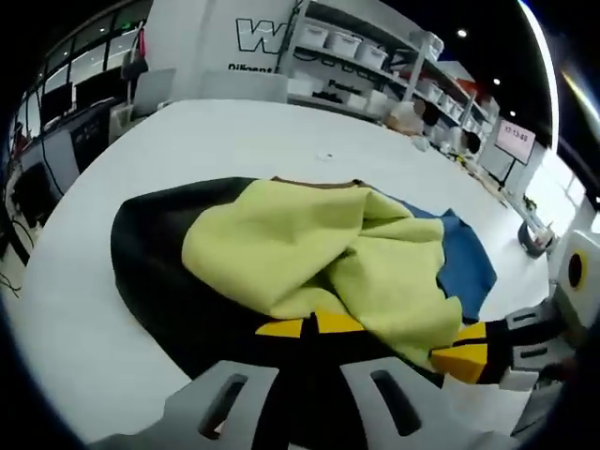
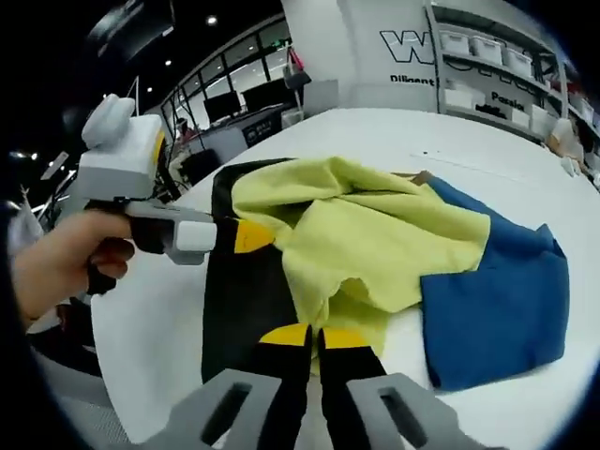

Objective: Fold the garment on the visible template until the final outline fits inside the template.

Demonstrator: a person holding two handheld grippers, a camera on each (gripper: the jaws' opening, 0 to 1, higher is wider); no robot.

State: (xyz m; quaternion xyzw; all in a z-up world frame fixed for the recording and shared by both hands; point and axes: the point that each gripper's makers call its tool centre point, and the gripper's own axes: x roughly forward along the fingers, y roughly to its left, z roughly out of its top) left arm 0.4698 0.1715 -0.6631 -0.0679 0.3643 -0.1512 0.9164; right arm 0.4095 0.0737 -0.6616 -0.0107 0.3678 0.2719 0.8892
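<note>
A garment with a yellow-green part [image 1: 309,244] [image 2: 375,225] and a blue part [image 1: 464,267] [image 2: 497,300] lies bunched on a black template mat [image 1: 159,272] [image 2: 239,309] on a white table [image 1: 187,141]. My left gripper [image 1: 309,326] has its yellow tips together at the near hem of the yellow-green cloth. In the right gripper view it [image 2: 251,236] comes in from the left, tip against the cloth's edge. My right gripper [image 2: 315,336] is shut at the cloth's lower edge. In the left gripper view it [image 1: 464,358] sits under the cloth's right corner.
A person's hand [image 2: 56,262] holds the left gripper. Shelves with white bins [image 1: 356,47] stand behind the table, desks and chairs [image 1: 56,141] are off to the left, and small items [image 1: 412,117] lie at the far right edge.
</note>
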